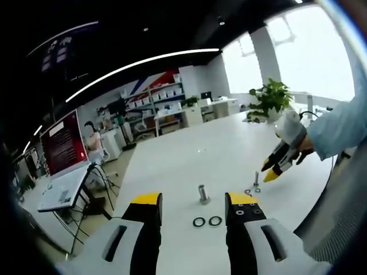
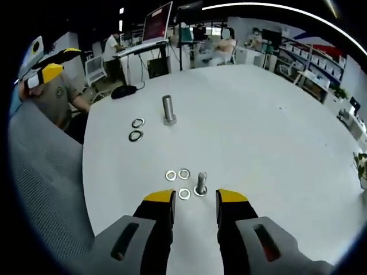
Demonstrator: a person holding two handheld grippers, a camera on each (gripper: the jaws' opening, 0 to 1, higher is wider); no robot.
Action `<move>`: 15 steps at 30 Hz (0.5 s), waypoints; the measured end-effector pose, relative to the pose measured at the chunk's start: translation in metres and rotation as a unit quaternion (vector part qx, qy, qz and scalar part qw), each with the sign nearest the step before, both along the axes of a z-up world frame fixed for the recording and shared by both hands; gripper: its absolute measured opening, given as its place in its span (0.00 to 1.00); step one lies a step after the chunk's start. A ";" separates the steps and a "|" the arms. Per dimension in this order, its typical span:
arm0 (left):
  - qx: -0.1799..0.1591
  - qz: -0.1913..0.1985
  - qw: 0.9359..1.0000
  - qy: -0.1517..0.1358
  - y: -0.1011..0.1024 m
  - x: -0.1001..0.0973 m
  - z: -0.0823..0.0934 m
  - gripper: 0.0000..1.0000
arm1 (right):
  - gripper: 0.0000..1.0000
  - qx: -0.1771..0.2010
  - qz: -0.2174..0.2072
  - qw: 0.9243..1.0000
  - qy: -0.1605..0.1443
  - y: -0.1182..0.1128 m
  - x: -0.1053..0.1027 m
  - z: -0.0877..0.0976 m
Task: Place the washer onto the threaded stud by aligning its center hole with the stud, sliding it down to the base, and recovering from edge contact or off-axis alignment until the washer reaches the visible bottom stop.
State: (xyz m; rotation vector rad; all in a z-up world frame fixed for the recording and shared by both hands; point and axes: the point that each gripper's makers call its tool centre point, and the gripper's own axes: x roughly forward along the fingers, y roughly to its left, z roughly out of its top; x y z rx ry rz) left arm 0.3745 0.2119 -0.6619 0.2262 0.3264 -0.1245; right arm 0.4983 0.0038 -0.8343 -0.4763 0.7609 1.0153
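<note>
A small threaded stud stands upright on the white table, just ahead of my right gripper, which is open and holds nothing. Three small silver washers lie flat around the stud's left side. Farther off stands a larger stud with two dark washers beside it. My left gripper is open and empty, with the larger stud between and beyond its jaws and the dark washers lying between them. The right gripper hovers by the small stud.
A person's grey sleeve runs along the table's near edge. Off the table stand a desk with a red monitor, shelves and seated people. A potted plant sits at the table's far end.
</note>
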 end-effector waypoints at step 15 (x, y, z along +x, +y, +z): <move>0.000 -0.002 1.000 0.002 -0.001 0.000 -0.001 0.42 | 0.27 -0.056 0.091 0.993 0.048 0.010 -0.016 -0.028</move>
